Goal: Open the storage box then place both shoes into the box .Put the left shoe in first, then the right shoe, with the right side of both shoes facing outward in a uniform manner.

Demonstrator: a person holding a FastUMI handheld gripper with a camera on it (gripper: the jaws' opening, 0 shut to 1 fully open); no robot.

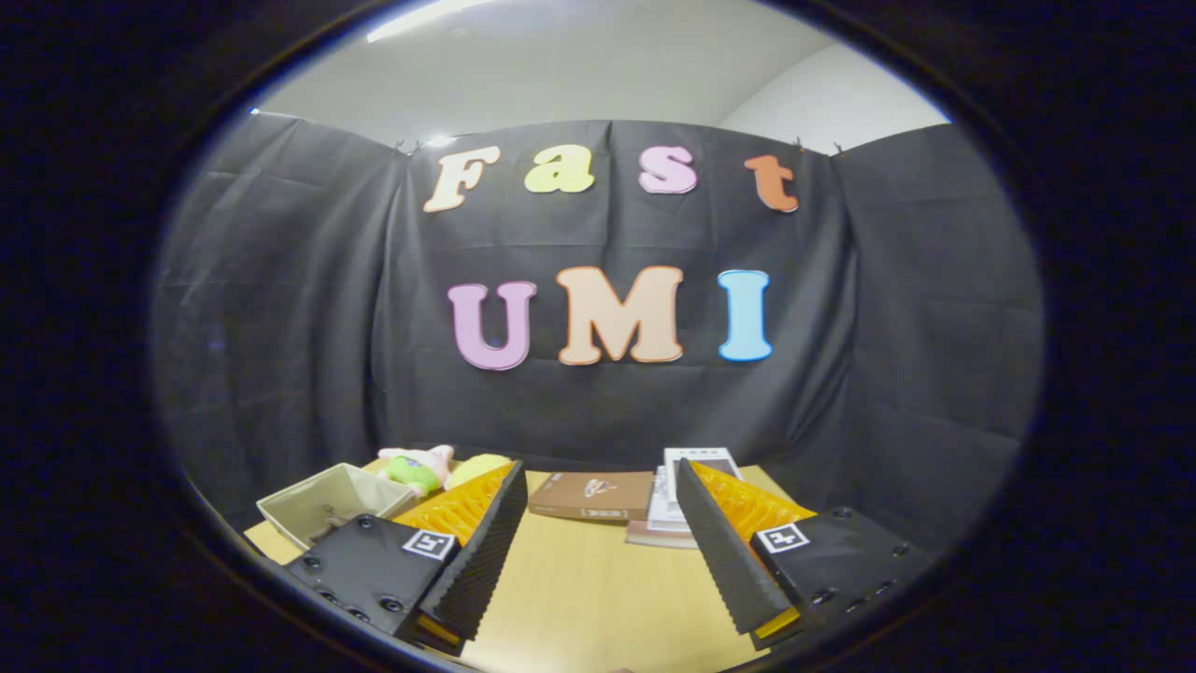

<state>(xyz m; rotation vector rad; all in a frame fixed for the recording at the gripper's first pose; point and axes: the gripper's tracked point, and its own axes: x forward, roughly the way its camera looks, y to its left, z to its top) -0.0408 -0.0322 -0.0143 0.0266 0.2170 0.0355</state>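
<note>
1. Pale cream fabric forms the open storage box (322, 503), which sits on the far left part of the table, just beyond the left finger and partly hidden behind it; something small lies inside it, too unclear to name.
2. The gripper (598, 500) has its fingers (476, 551) spread wide, holding nothing, with bare table between them.
3. The fingers hover above the near part of the table (589, 589), a light wood surface.
4. A green and pink plush toy (418, 467) lies just right of the box at the far edge, touching or nearly touching its rim; which one cannot be told.
5. A yellowish object (478, 465) sits just right of the toy, mostly hidden by the left finger.
6. A brown book (590, 495) lies flat beyond the gap between the fingers.
7. A stack of white booklets (682, 486) rests just right of the brown book, partly behind the right finger.
8. Black cloth walls enclose the table on three sides, under a white ceiling with a bright light strip.
9. Printing on the book and booklets is too small to read.
</note>
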